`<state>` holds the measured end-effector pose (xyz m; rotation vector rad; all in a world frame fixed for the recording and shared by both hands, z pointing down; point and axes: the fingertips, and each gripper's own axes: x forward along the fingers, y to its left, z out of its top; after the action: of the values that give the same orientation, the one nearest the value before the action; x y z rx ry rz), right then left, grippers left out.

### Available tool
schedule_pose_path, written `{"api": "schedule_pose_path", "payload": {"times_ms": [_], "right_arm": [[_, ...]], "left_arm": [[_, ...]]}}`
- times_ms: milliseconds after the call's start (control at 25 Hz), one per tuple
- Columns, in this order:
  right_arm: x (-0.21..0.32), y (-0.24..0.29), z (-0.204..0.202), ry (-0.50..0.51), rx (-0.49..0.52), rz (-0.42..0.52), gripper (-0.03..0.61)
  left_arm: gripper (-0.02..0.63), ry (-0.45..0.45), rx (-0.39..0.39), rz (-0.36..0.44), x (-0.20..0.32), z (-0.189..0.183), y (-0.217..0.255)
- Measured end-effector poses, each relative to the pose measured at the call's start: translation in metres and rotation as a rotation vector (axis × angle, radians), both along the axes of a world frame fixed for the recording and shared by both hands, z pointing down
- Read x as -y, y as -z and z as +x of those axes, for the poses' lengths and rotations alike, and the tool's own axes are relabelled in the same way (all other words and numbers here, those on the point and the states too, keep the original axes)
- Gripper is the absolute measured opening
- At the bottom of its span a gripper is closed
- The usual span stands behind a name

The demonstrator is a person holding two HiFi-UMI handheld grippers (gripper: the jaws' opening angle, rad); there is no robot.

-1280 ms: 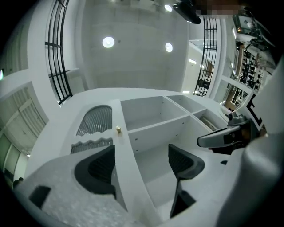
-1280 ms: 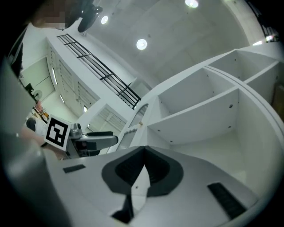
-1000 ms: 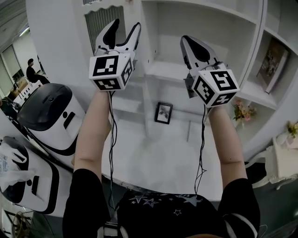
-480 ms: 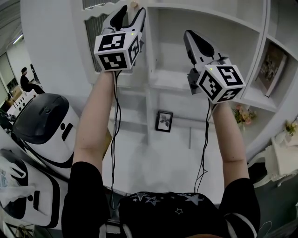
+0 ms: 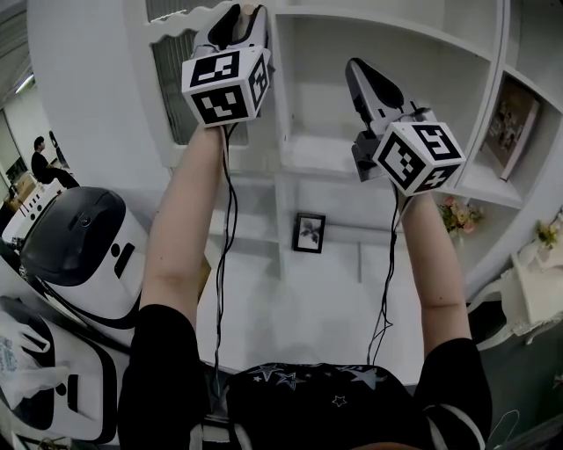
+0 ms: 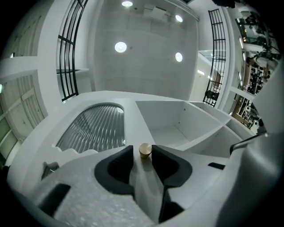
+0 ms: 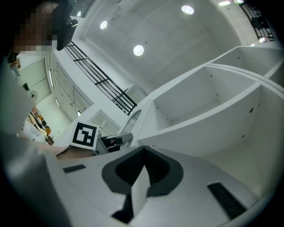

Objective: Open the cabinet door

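The white cabinet door has a ribbed glass panel and a small round brass knob at its right edge. My left gripper is raised to that knob. In the left gripper view the knob stands between the tips of my left gripper. Its jaws have just been closing, and a thin gap still shows beside the left pad. My right gripper hangs shut and empty in front of the open shelves, to the right of the door. The right gripper view shows the pads of my right gripper together.
Open white shelf compartments lie right of the door, with a small picture frame lower down. A framed print and flowers stand at the right. White-and-black machines crowd the left, and a person sits far off.
My left gripper rose up along the door to its knob and its jaws narrowed around it. The right gripper lifted slightly and stayed shut.
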<state>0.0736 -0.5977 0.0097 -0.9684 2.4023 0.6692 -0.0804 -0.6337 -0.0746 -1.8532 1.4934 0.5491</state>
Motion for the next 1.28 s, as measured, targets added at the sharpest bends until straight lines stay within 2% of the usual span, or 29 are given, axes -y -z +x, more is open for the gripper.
{"api": "schedule_pose_path", "payload": {"times_ms": [120,280,440,720,880,1120,1280], "right_arm": [[0.000,-0.003,-0.001,0.017,-0.008,-0.009,0.006],[-0.002,-0.008,-0.002,0.034,-0.030,-0.014,0.006],[-0.012,-0.009,-0.002,-0.005,-0.097,0.034,0.006],[-0.040,0.011,-0.012,-0.021,-0.080,0.056,0.006],[-0.058,0.012,-0.040,-0.024,-0.066,0.054,0.006],[-0.082,0.003,-0.075,-0.043,-0.064,0.072,0.006],[-0.087,-0.006,-0.094,-0.051,-0.052,0.041,0.006]], "left_arm": [[0.095,0.021,0.017,-0.019,0.000,0.005,0.001],[0.089,0.003,-0.021,-0.038,0.001,0.006,0.001],[0.087,0.016,-0.008,-0.034,-0.009,0.001,0.001],[0.081,-0.039,0.018,-0.041,-0.046,-0.006,0.001],[0.078,-0.123,0.030,-0.064,-0.071,-0.014,-0.002],[0.077,-0.230,0.001,-0.069,-0.103,-0.029,-0.002],[0.077,-0.297,0.016,-0.080,-0.119,-0.039,-0.002]]}}
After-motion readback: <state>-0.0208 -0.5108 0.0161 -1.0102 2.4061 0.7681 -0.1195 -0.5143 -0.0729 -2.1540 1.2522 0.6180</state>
